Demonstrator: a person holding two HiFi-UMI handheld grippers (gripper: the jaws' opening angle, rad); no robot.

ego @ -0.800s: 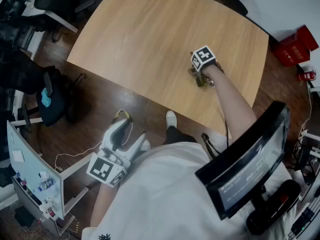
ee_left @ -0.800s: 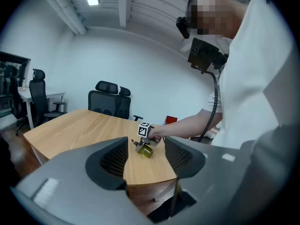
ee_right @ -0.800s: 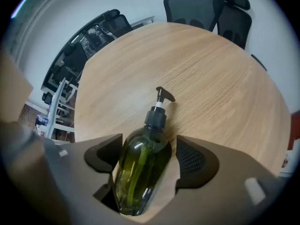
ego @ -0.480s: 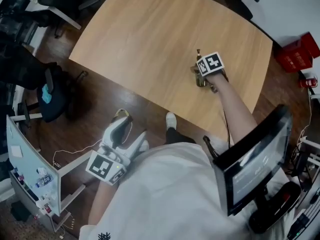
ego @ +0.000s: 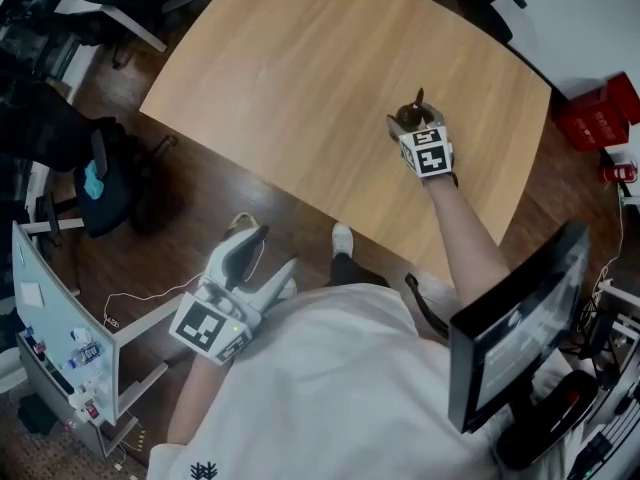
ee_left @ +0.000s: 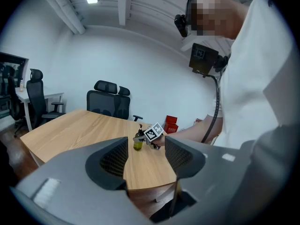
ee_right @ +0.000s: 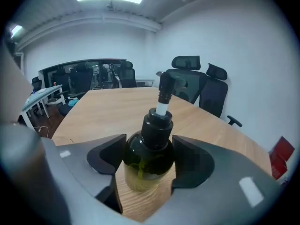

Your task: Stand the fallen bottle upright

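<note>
A dark glass bottle (ee_right: pixel 149 161) with a black pump top and yellowish liquid stands upright on the wooden table (ee_right: pixel 103 107), its base on the wood. My right gripper (ee_right: pixel 149 165) is shut on the bottle, one jaw pressed to each side of its body. From the head view the bottle (ego: pixel 416 115) shows just beyond the right gripper (ego: pixel 424 140), toward the table's right side. In the left gripper view the bottle (ee_left: pixel 138 142) is small and distant. My left gripper (ego: pixel 252 258) hangs open below the table's near edge, over the floor, holding nothing.
The table (ego: pixel 330 88) is bare apart from the bottle. Black office chairs (ee_right: pixel 199 86) stand along its far side. A red box (ego: pixel 596 98) sits on the floor at right, a monitor (ego: pixel 520 318) near my right side, and a dark chair (ego: pixel 100 183) at left.
The right gripper has turned with the bottle in it, bringing the bottle from lying tilted to standing upright. The left gripper has stayed low and open.
</note>
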